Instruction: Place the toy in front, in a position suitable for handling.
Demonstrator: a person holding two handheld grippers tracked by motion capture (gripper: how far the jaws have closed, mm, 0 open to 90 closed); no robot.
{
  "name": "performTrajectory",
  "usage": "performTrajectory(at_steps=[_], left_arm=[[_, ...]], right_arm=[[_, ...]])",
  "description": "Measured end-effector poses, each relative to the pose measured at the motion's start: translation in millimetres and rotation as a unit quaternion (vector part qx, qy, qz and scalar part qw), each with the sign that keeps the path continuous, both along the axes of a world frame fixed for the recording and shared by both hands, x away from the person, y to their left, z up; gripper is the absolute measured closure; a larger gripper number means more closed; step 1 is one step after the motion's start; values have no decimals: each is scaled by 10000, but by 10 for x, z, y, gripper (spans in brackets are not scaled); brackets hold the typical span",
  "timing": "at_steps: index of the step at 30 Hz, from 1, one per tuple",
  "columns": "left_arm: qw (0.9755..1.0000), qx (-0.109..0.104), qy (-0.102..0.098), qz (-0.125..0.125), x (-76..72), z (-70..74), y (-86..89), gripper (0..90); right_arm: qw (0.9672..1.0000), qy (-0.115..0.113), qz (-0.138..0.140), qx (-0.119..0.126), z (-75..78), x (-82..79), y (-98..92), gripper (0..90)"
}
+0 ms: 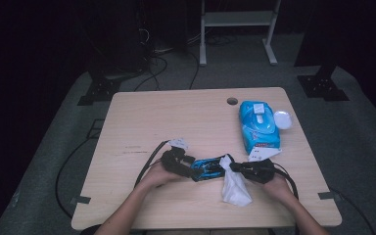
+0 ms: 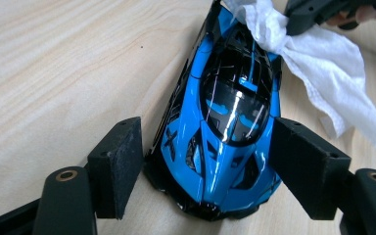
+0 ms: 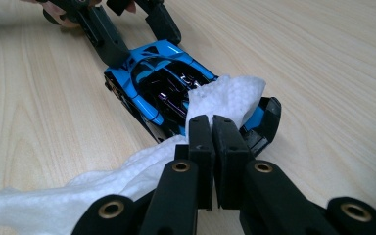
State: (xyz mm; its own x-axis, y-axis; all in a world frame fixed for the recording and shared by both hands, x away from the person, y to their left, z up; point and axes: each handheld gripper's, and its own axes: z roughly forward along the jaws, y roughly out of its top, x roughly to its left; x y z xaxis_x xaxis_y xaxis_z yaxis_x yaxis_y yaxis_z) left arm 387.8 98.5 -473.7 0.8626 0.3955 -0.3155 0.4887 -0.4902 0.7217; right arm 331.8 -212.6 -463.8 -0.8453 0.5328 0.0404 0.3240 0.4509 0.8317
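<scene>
Two grippers meet at a blue toy car (image 2: 225, 122) near the table's (image 1: 142, 117) front edge. Right gripper (image 3: 211, 128), jaws pressed together, pinches a white wipe (image 3: 225, 95) draped on the car's rear. Left gripper (image 2: 205, 147) straddles the nose, pads spread beside its flanks. Wipes pack (image 1: 258, 125) lies well beyond, near the right edge

Car (image 2: 230, 122): glossy blue and black toy, upright on the table, near its front edge.
Wipe (image 3: 225, 95): white, crumpled, draped over the car's rear, trailing onto the table.
</scene>
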Motion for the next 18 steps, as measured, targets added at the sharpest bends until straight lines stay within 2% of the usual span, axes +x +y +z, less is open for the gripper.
performTrajectory(at_steps=[3,7,10,15,17,18], left_arm=[[9997,-30,198,138,32,-33,-4,280],[9994,0,233,241,11,-23,-27,282],[9996,-17,226,168,-21,-28,-48,319],[9999,-5,139,80,-51,-21,-58,339],[9999,49,-110,-11,-86,2,-76,362],[9999,99,-135,-16,-95,14,-83,371]], right_arm=[[10000,-27,1,-12,-1,-16,1,867],[10000,-83,-2,18,-14,-44,-4,867],[9999,-137,-33,33,-24,-59,1,869],[9997,-229,-80,-13,-24,-89,16,869],[9996,-265,-110,9,-32,-100,15,869],[9996,-270,-124,8,-32,-104,15,869]])
